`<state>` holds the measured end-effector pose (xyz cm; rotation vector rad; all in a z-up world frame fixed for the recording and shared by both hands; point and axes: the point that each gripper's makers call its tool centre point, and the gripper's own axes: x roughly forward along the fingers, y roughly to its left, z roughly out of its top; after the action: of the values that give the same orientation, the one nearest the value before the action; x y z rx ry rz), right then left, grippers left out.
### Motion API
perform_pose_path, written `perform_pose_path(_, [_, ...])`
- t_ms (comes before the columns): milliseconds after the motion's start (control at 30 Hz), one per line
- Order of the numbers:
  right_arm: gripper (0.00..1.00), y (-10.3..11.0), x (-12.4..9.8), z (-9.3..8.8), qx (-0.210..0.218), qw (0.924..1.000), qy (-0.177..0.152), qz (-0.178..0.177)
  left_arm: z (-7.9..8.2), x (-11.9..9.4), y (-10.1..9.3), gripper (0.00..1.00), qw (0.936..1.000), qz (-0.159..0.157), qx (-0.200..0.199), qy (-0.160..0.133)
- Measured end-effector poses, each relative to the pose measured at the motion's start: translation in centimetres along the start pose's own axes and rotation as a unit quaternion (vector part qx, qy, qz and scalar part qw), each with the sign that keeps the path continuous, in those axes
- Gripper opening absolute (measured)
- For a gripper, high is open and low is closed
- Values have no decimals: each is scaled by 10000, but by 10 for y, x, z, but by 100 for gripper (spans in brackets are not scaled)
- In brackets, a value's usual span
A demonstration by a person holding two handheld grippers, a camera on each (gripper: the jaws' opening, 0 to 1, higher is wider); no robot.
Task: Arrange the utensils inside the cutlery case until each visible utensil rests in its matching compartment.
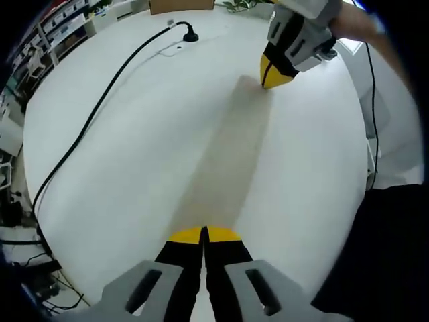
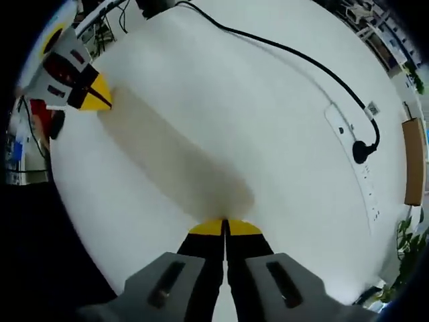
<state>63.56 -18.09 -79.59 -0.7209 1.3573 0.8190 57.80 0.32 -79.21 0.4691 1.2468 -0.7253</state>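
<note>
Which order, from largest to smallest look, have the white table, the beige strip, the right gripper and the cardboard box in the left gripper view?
1. white table
2. beige strip
3. right gripper
4. cardboard box, cut off at the edge

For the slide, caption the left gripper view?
Left gripper shut over the white table, a black cable to one side, right gripper shut opposite.

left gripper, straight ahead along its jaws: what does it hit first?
Likely the right gripper, whose yellow tips sit at the far end of the greyish strip of shadow on the white table. Up to there, the way looks free. Depth is unclear. The left gripper is shut.
</note>
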Motion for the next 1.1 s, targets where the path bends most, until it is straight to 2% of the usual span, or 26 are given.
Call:
perform_pose_path(367, [0,3,-3,-3,-74,9996,-171,193,1,1,0,0,10000,4,24,11])
perform_pose_path(400, [0,11,-6,-1,121,9996,-200,176,1,1,0,0,10000,5,33,15])
perform_pose_path(433, [0,33,-10,13,322,9967,-501,544,1,1,0,0,10000,-1,29,10])
perform_pose_path(467, [0,59,-17,39,316,9895,-1065,920,1,1,0,0,10000,-12,13,2])
perform_pose_path(500, [0,71,-17,47,259,9868,-1168,1087,2,1,0,0,10000,-45,-43,-17])
perform_pose_path(533, [0,76,-15,49,187,9871,-1118,1126,2,1,0,0,10000,-57,-65,-30])
perform_pose_path(567, [0,89,-9,52,61,9887,-933,1172,2,1,0,0,9999,-65,-76,-45])
perform_pose_path(633, [0,87,0,57,-7,9914,-872,976,2,2,-1,0,9999,-57,-35,-75])
perform_pose_path(700, [0,85,5,58,140,9922,-815,931,2,2,-1,0,10000,-33,13,-80])
perform_pose_path(733, [0,84,9,55,222,9931,-683,925,2,2,-1,0,10000,-31,16,-78])
perform_pose_path(767, [0,85,5,56,102,9920,-727,1029,2,2,-1,0,10000,-27,26,-75])
perform_pose_path(800, [0,84,5,57,286,9930,-590,981,2,2,-1,0,10000,-24,31,-74])
perform_pose_path(833, [0,84,6,57,236,9936,-578,939,2,2,-1,0,10000,-24,28,-72])
perform_pose_path(867, [0,81,7,59,-13,9950,-580,818,2,2,-1,0,10000,-21,23,-74])
perform_pose_path(967, [0,83,7,58,-24,9972,-304,689,3,2,-1,0,9999,-7,52,-94])
perform_pose_path(1100, [0,81,7,58,29,9970,-185,745,4,2,-1,0,9999,-7,70,-81])
